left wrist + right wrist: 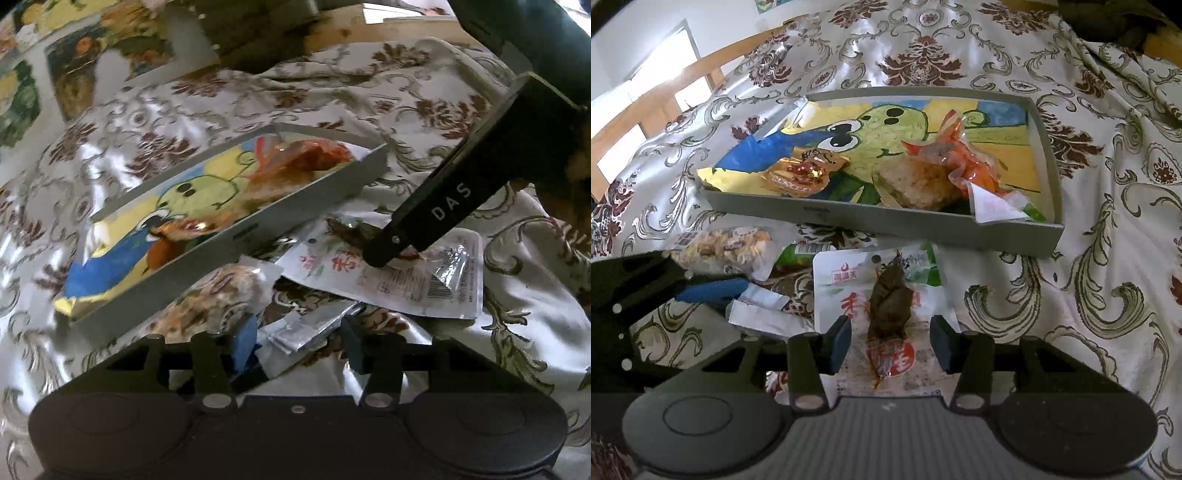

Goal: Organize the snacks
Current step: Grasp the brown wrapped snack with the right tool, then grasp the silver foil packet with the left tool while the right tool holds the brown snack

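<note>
on the floral cloth [1108, 258], grey tray [923, 227] with orange packet [975, 166], golden packet [803, 173]

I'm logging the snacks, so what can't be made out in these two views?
- Green packet: right wrist view, mostly buried under the white pouch.
- Small print on that pouch: too small to read.
- Silver wrapper: left wrist view, blurred, partly behind the left gripper.

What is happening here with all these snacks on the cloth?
A person with two handheld grippers sorts snacks into a grey tray, which already holds some packets. The right gripper, open, straddles a dark brown snack lying on a white packet. The left gripper, open, is at a silver wrapper. Other packets lie outside the tray.
</note>
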A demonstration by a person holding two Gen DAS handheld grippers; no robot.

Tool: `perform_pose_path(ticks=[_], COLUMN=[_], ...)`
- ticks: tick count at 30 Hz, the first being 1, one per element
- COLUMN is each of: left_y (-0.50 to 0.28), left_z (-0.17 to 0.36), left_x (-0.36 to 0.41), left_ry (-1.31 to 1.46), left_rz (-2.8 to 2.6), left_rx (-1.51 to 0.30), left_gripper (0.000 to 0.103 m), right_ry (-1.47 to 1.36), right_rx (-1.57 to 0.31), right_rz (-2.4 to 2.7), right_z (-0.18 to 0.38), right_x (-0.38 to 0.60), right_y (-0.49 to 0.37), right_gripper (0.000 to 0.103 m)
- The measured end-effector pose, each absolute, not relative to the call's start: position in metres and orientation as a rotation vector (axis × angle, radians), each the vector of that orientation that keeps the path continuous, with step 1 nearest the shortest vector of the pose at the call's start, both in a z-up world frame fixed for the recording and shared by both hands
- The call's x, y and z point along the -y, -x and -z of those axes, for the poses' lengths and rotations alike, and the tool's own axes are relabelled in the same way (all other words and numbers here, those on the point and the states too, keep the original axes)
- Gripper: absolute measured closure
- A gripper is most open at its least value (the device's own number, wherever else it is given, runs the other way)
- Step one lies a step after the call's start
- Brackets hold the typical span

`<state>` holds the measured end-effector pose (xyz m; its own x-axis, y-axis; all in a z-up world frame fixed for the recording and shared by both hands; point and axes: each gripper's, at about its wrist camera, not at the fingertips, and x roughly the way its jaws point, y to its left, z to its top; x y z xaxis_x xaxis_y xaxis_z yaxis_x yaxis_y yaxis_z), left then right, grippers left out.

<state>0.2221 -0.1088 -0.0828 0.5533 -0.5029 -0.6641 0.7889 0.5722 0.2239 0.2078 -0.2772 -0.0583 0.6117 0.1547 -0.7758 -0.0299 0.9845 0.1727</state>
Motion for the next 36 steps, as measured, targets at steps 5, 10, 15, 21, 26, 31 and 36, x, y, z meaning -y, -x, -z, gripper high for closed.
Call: perform_pose_path(ticks=[5,10,15,21,26,31,36], left_y=[-0.232,-0.226,-0.218,-0.206,-0.185,-0.181,-0.187], left_z=[0.082,0.088,0.092,0.093,0.099,0.096,0.09], left_x=[0.114,0.127,0.135,0.142,0.154,0.161,0.162], left_ry=[-0.518,-0.611,-0.695,-0.762,-0.892,-0.89,-0.826], left_rz=[0.842,0.838,0.836,0.841,0.831,0.772,0.715], left_rx=[-0.616,-0.607,-0.588,-0.561,-0.511,-0.568,-0.69], left_gripper=[0.048,0.049,0.051,0.07,0.08,0.081,0.081], right_ry=[-0.145,-0.114,-0.118,-0.116,-0.119,-0.073,-0.071], right_rx=[-0.908,-0.904,-0.907,-0.911,-0.936,-0.935,-0.932], right_rz=[-0.11,-0.112,-0.114,-0.115,-0.119,-0.119,-0.115], right_z=[0.06,0.06,0.061,0.061,0.065,0.066,0.066], right_x=[0.276,0.271,0.272,0.272,0.273,0.266,0.267], right_y=[-0.208,-0.208,-0.209,-0.209,-0.21,-0.208,-0.207], right_gripper=[0.051,0.051,0.05,0.05,0.048,0.049,0.05])
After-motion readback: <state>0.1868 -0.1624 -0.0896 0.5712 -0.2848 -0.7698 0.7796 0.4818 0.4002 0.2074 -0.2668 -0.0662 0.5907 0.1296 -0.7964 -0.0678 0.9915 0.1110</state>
